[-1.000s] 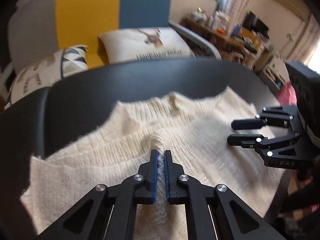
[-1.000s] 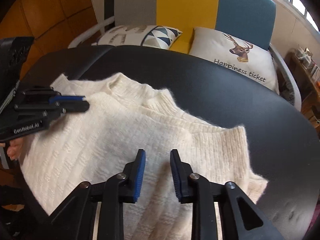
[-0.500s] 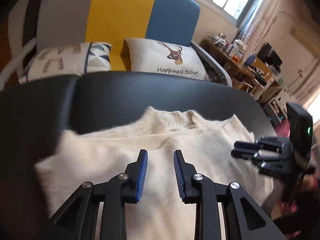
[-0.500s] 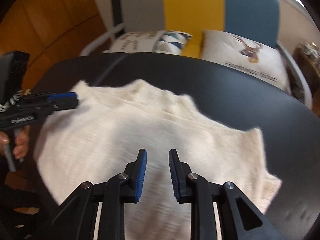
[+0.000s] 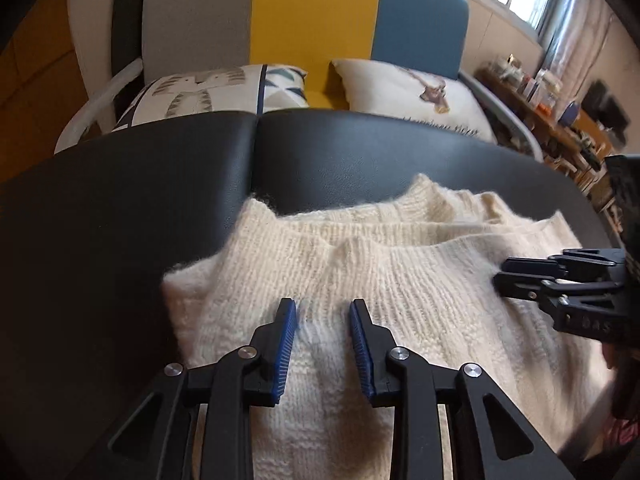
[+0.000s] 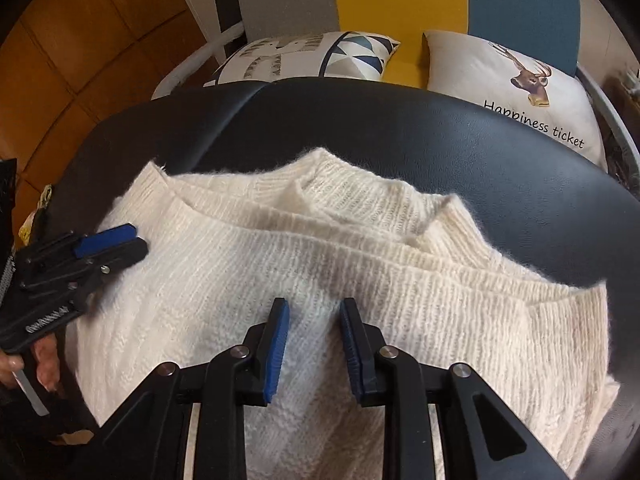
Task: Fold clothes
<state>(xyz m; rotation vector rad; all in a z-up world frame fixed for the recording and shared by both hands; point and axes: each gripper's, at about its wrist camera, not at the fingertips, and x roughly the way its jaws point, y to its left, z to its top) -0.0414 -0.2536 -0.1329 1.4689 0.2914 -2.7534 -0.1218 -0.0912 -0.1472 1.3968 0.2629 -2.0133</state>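
Note:
A cream knitted sweater (image 5: 400, 272) lies folded in layers on a black padded table (image 5: 160, 184). The same sweater (image 6: 280, 264) fills the middle of the right wrist view. My left gripper (image 5: 323, 308) hovers open over its left part, nothing between the blue pads. My right gripper (image 6: 314, 306) is open above the sweater's middle, also holding nothing. In the left wrist view the right gripper (image 5: 504, 272) reaches in from the right edge over the knit. In the right wrist view the left gripper (image 6: 124, 240) comes in from the left, held by a hand (image 6: 44, 364).
Beyond the black table (image 6: 480, 152) stands a grey, yellow and blue sofa (image 5: 312, 20) with a patterned cushion (image 6: 304, 56) and a deer cushion (image 6: 516, 76). A cluttered desk (image 5: 560, 104) sits at the far right. Orange panelled wall (image 6: 80, 40) is at the left.
The left gripper was shut on a ridge of the sweater a second ago, then let go and opened. Both grippers have drawn back over the folded knit; the right stayed open.

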